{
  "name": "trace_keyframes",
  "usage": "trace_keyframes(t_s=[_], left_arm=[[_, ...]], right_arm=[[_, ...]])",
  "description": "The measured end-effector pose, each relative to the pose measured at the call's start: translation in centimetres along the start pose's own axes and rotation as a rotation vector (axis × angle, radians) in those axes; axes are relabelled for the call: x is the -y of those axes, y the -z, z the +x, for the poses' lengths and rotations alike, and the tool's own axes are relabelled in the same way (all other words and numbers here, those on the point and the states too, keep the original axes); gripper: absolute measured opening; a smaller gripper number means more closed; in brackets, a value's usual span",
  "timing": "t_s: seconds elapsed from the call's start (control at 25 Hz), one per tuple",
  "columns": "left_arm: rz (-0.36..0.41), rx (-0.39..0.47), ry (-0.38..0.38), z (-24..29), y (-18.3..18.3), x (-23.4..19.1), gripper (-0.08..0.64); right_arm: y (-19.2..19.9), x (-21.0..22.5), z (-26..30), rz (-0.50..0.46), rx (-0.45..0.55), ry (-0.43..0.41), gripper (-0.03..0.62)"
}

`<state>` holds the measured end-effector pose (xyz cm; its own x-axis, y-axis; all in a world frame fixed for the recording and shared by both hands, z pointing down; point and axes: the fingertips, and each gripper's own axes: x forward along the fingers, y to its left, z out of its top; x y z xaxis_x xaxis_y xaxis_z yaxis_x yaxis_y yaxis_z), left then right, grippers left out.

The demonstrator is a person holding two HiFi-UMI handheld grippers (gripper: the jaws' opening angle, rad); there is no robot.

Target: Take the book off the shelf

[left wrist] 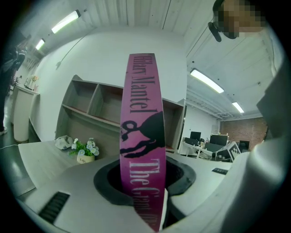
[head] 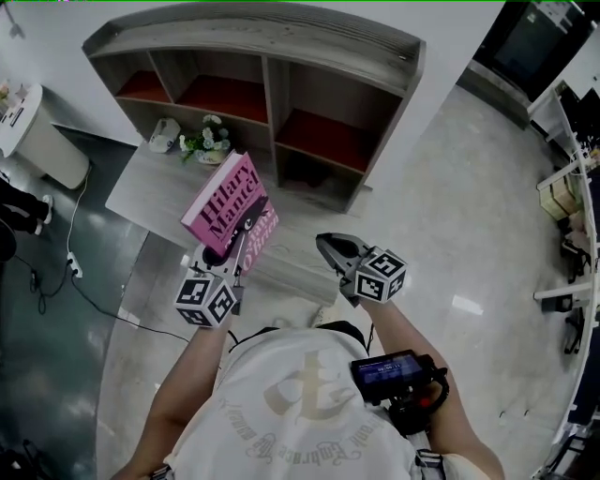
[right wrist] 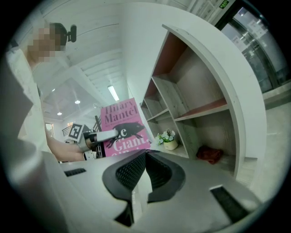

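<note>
A pink book (head: 230,211) with black lettering stands tilted in the air in front of the grey shelf unit (head: 262,28), clear of its compartments. My left gripper (head: 217,253) is shut on the book's lower end. In the left gripper view the pink spine (left wrist: 142,136) rises straight up between the jaws (left wrist: 143,182). The right gripper view shows the book's cover (right wrist: 120,123) and the left gripper (right wrist: 102,135) clamped on it. To the book's right my right gripper (head: 323,242) hangs shut with nothing in it, its pads meeting at the tip (right wrist: 144,157).
A small pot of flowers (head: 208,141) and a white object (head: 166,134) sit on the low grey platform (head: 141,192) beside the shelf. A red cloth (right wrist: 210,154) lies in a bottom compartment. A white bin (head: 42,136) stands far left, and desks (head: 572,187) line the right.
</note>
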<state>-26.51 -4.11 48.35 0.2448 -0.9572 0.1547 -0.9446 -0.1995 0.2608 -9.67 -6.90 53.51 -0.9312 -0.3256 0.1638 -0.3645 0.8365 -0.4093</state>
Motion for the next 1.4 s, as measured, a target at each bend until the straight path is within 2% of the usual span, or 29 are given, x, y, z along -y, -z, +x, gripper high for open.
trace_keyframes(t_s=[0.28,0.56,0.88,1.4], left_arm=[[-0.018,-0.040,-0.067,-3.8,3.2,-3.2,0.152],[-0.038,-0.040,-0.116,-6.8,4.8,-4.6,0.152],[-0.040,-0.028,-0.115,-8.1,5.5,-4.7,0.152],[-0.019,-0.077,-0.072,-8.2,7.2,-3.5,0.152]], right_arm=[[-0.9,-1.4,0.7,-0.009,0.044,-0.023,0.005],[-0.9,-3.0,0.8,-0.043,0.038,-0.043,0.003],[-0.6,-4.3,1.6,-0.101,0.015,-0.062,0.003],[0.0,-3.8,1.1,-0.080,0.030,-0.028,0.003]])
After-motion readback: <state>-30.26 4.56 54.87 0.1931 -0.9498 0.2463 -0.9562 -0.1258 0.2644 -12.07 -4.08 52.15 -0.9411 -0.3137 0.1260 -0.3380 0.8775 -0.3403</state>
